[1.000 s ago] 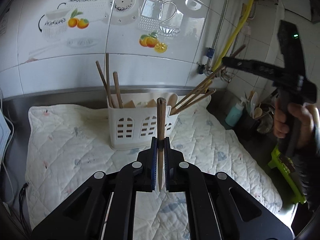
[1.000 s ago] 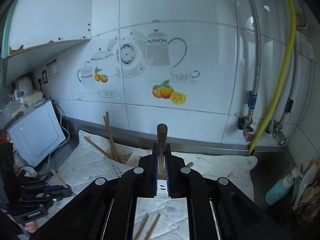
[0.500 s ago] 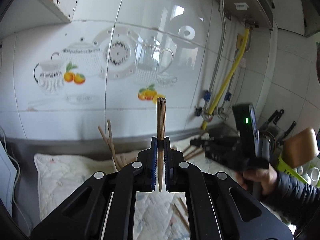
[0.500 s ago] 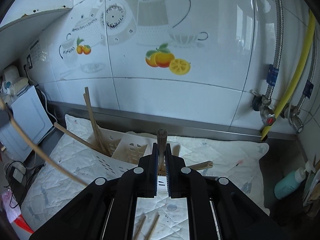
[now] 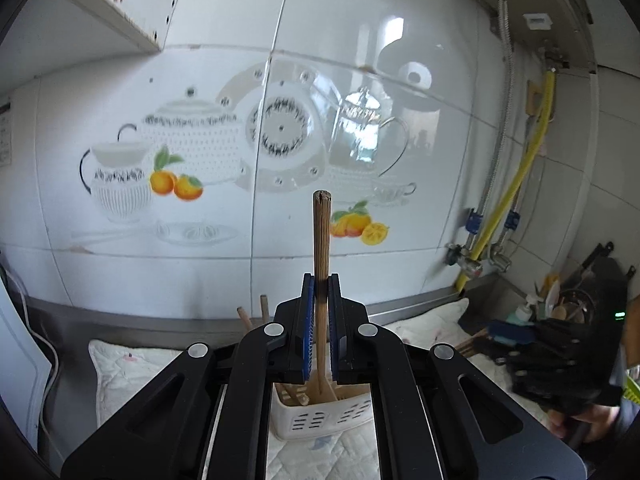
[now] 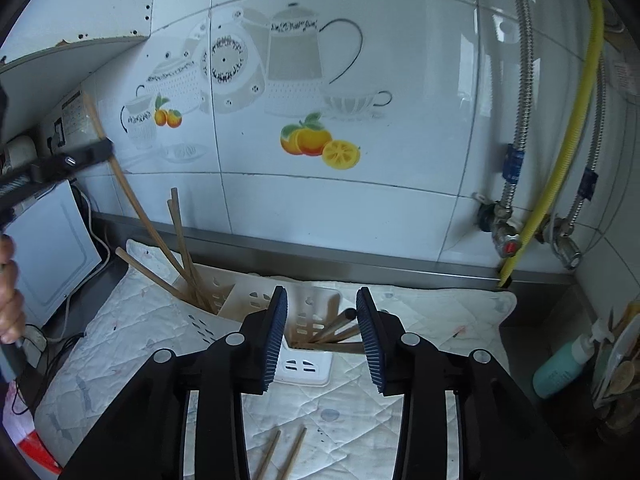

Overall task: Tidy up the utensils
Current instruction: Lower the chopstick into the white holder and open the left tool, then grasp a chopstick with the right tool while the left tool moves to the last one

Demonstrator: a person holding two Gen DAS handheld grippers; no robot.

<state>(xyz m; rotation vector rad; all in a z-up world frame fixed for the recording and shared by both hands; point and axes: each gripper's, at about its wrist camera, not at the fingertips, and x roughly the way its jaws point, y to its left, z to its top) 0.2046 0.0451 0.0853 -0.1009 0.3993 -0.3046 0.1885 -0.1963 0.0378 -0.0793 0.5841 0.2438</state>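
One brown chopstick (image 5: 321,264) — upright, frayed tip — clamped in left tool (image 5: 320,320).

left wrist: above caddy (image 5: 320,416), facing wall | right wrist: same, closer | shared: caddy, tiles

A glossy white tiled wall (image 6: 340,208) is printed with teapots and oranges; a window, perhaps, is reflected in it.
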